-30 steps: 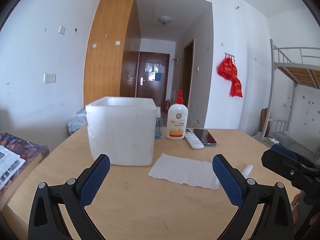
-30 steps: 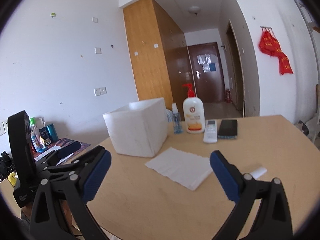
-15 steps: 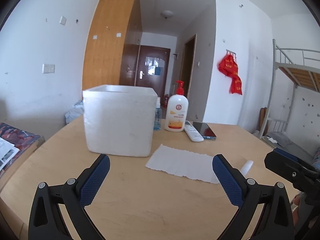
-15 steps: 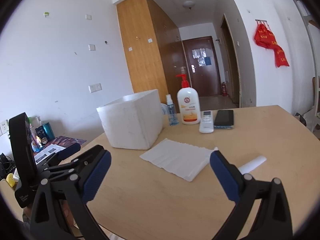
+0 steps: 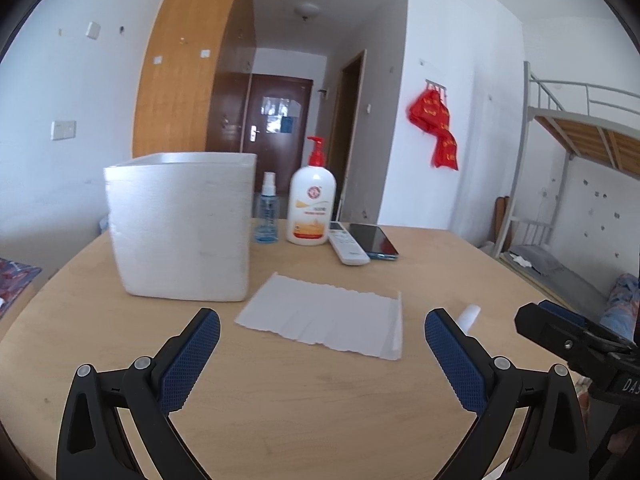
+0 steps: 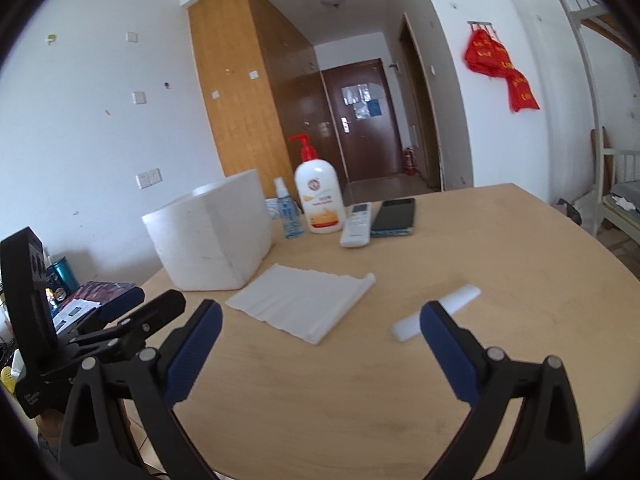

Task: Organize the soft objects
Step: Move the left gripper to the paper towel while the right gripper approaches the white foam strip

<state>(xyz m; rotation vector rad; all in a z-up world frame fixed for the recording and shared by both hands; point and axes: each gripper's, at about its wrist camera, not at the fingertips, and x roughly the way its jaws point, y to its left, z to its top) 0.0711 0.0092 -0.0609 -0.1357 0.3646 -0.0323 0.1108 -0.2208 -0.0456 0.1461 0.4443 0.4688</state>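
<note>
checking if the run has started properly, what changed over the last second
Both grippers moved in toward the table and lower: the foam box and white paper sheet now look larger and nearer. The left gripper and right gripper stayed open and empty. Nothing on the table moved; the small white piece lies untouched.

"das" on right gripper (image 5: 576,344) body

matt foam box (image 5: 182,228), creased paper tissue (image 5: 326,316), wood table (image 5: 320,400).
</note>
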